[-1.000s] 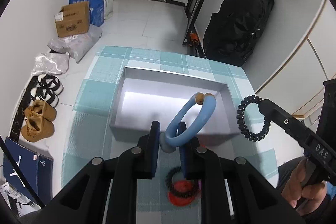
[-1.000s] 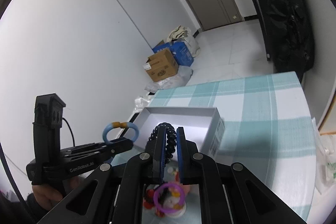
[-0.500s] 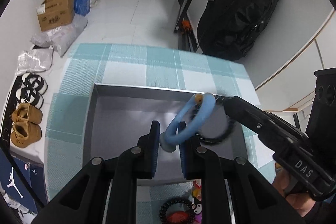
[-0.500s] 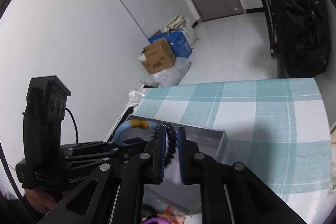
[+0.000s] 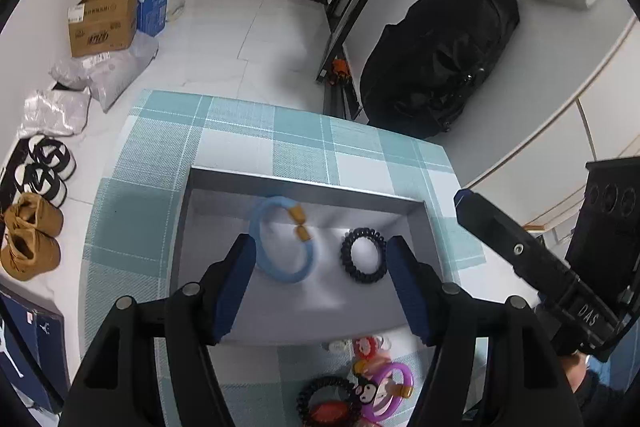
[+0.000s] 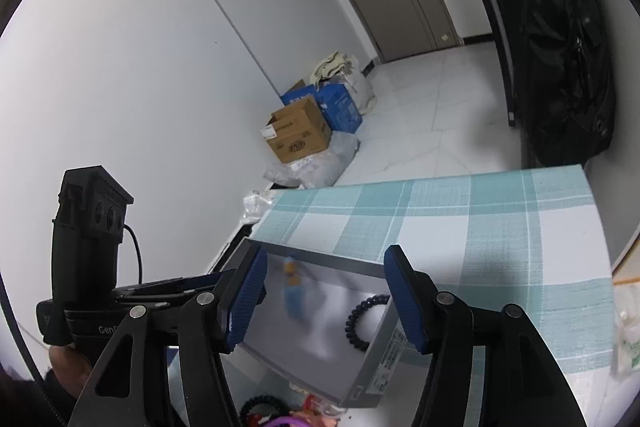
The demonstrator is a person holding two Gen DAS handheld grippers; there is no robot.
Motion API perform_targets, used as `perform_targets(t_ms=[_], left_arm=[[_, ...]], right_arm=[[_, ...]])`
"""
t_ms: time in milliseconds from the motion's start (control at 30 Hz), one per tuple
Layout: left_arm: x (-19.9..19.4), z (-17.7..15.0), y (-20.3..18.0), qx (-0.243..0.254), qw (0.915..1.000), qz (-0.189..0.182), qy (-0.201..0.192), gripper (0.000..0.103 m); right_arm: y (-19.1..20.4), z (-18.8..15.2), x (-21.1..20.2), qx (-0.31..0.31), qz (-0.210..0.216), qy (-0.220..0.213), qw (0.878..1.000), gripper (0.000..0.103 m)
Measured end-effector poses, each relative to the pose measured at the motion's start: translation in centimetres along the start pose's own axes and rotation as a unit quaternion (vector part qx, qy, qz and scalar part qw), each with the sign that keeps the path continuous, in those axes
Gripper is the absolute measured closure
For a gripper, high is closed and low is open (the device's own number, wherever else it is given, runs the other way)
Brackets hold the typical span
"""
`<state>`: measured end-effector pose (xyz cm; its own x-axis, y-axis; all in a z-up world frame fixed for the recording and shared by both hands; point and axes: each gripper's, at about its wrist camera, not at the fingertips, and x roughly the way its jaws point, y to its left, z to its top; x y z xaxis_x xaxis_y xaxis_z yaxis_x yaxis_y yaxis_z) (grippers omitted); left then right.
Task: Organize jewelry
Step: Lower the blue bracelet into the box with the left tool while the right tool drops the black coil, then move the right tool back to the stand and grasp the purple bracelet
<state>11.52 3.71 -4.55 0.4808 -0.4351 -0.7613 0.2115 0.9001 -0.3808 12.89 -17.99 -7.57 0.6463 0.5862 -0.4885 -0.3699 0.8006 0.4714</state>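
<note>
A grey open box (image 5: 304,187) sits on the teal checked tablecloth (image 5: 160,155). Inside it lie a blue ring with tan ends (image 5: 280,239) and a black coil hair tie (image 5: 363,255). My left gripper (image 5: 322,283) is open and empty above the box's near side. My right gripper (image 6: 326,301) is open and empty over the same box (image 6: 368,363); the blue ring (image 6: 294,291) looks blurred there, and the black coil (image 6: 360,319) lies by the right wall. Loose jewelry (image 5: 356,391) lies in front of the box: a black coil, a purple ring, red pieces.
The right gripper's body (image 5: 560,279) reaches in from the right in the left wrist view. The left gripper's body (image 6: 88,267) stands at the left in the right wrist view. Shoes (image 5: 32,227), cardboard boxes (image 5: 104,19) and a black bag (image 5: 444,55) sit on the floor.
Both grippers have opened. The blue ring and the black coil have dropped from the fingers and now lie in the box.
</note>
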Motion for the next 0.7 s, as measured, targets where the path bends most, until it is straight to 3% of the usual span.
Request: perform_targets(t_ms=[133,333,567,700], left_arm=[[-0.8,-0.7,-0.1,0.004,0.9998,0.010,-0.017,0.040],[-4.1,-2.2,-1.1,0.026,0.9939,0.042,-0.099,0.040],[-4.4,-4.1,-1.0,0.015,0.9912,0.088,-0.097,0.039],[-5.1,-5.1,-1.4,0.020,0.9901,0.094,-0.103,0.039]], right_arm=[[0.3,-0.5,-0.7,-0.003,-0.006,-0.001,1.000,0.038],[0.8,-1.5,-2.6,-0.009,-0.011,-0.012,1.000,0.030],[1.8,-2.8,-4.8,-0.021,-0.018,-0.020,0.999,0.025],[2.6,-3.7,-5.6,-0.032,-0.021,-0.019,0.999,0.021]])
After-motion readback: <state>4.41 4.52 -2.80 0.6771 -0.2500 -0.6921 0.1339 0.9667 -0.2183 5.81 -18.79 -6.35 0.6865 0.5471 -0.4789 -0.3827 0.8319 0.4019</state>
